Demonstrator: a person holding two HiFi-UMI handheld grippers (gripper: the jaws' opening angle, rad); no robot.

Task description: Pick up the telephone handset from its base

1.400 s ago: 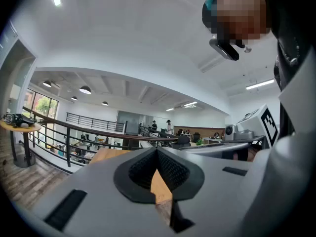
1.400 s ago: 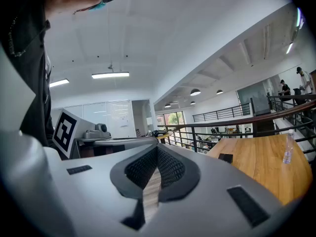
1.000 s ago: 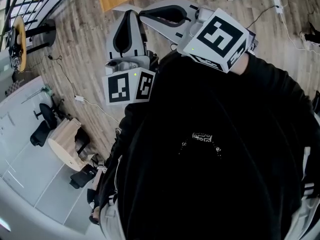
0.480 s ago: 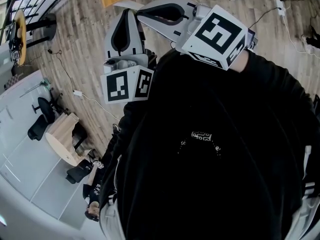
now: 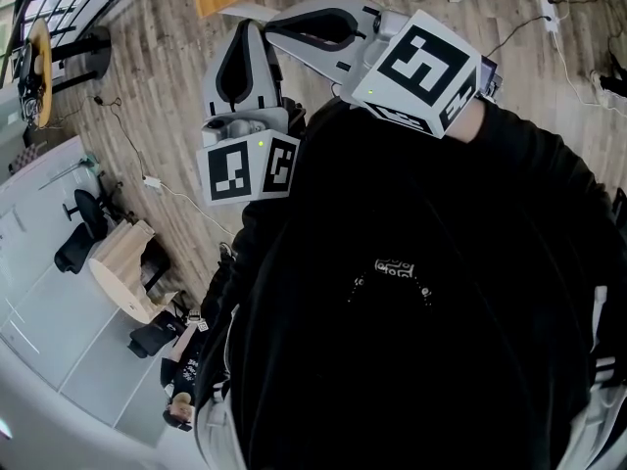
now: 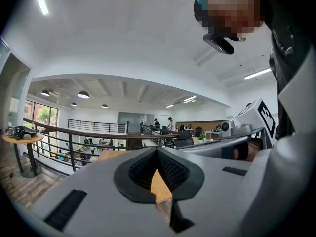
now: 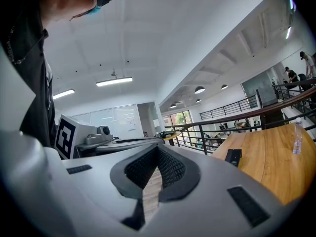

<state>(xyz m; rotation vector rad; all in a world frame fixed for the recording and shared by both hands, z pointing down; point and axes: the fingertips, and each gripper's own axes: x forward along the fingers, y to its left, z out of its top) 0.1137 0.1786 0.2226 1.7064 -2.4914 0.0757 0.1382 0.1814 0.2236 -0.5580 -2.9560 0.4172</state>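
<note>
A: Wood plank floor (image 5: 147, 96) fills the head view. Far left there's a round light-wood table (image 5: 122, 262) with black chairs (image 5: 78, 253) round it. A white cable (image 5: 162, 192) lies on the planks just right of that.
B: Left gripper?
A: Left gripper (image 5: 251, 27) is held close in front of the person's black top (image 5: 411, 311). Its left marker cube (image 5: 250, 169) is nearest the chest, jaws pointing away. In the left gripper view the pad tips touch. Only a thin V gap opens lower down, with wood showing through it. Closed, holding nothing.
B: Right one?
A: Right gripper (image 5: 279, 27) sits just beside it, angled across so the two sets of tips are near each other. Right marker cube (image 5: 423, 65) is at the top edge of the black top. Right gripper view shows pad tips together, the same thin V gap lower down, nothing between them. Closed and empty.
B: Handset?
A: Can't identify it. A wooden tabletop (image 7: 266, 167) lies ahead and to the right of the right gripper, beside a black railing (image 7: 232, 118). On it are a small black object (image 7: 233, 157) near the railing-side edge and a clear bottle (image 7: 296, 139) further right. Too small to tell whether the black object is the phone. Both grippers are well apart from it.
</note>
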